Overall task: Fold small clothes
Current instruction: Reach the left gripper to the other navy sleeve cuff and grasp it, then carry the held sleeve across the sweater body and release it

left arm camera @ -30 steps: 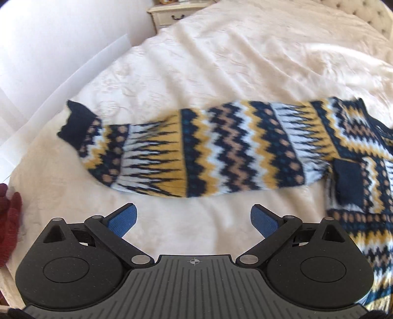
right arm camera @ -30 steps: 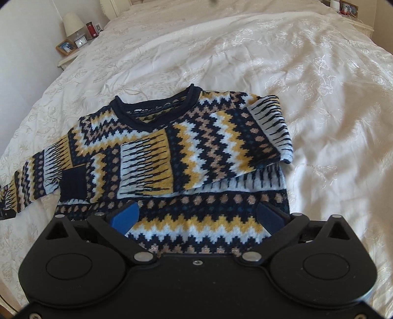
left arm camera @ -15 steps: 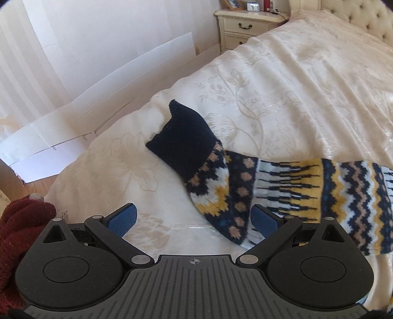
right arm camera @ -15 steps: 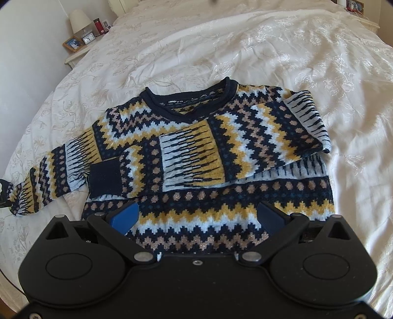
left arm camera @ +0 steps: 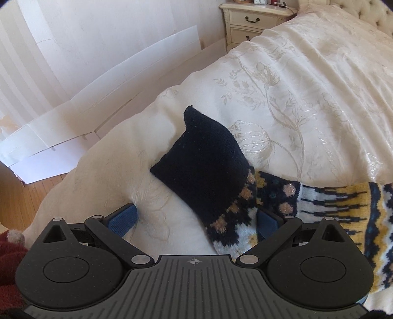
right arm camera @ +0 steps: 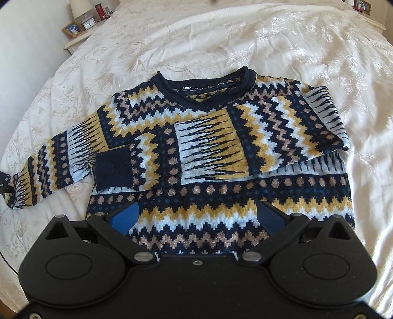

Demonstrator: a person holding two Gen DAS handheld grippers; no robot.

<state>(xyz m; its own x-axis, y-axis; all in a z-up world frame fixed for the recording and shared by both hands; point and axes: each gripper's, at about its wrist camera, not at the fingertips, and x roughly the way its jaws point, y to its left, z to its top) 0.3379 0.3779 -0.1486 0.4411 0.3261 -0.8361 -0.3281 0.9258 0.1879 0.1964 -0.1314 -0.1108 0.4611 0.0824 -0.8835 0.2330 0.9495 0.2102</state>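
- Left wrist view: the left gripper (left arm camera: 195,219) is spread wide over a cream floral bedspread (left arm camera: 307,98), gripping nothing. Its left pad presses into the bedding; the right pad sits against the patterned sleeve (left arm camera: 270,198), whose navy cuff (left arm camera: 206,166) points toward 11 o'clock.
- At 12 o'clock stands a cream nightstand (left arm camera: 248,22); white boards (left arm camera: 103,90) lean along the wall from 9 to 11 o'clock, with wooden floor (left arm camera: 22,193) at 9 and a dark red knit (left arm camera: 9,265) at 8.
- Right wrist view: the right gripper (right arm camera: 196,219) is also wide open and empty, hovering over the hem of the zigzag sweater (right arm camera: 221,152), which lies flat at centre, one sleeve folded across its chest, the other stretched toward 9 o'clock.
- A lamp (right arm camera: 78,8) and a framed photo (right arm camera: 73,28) stand at 11 o'clock.
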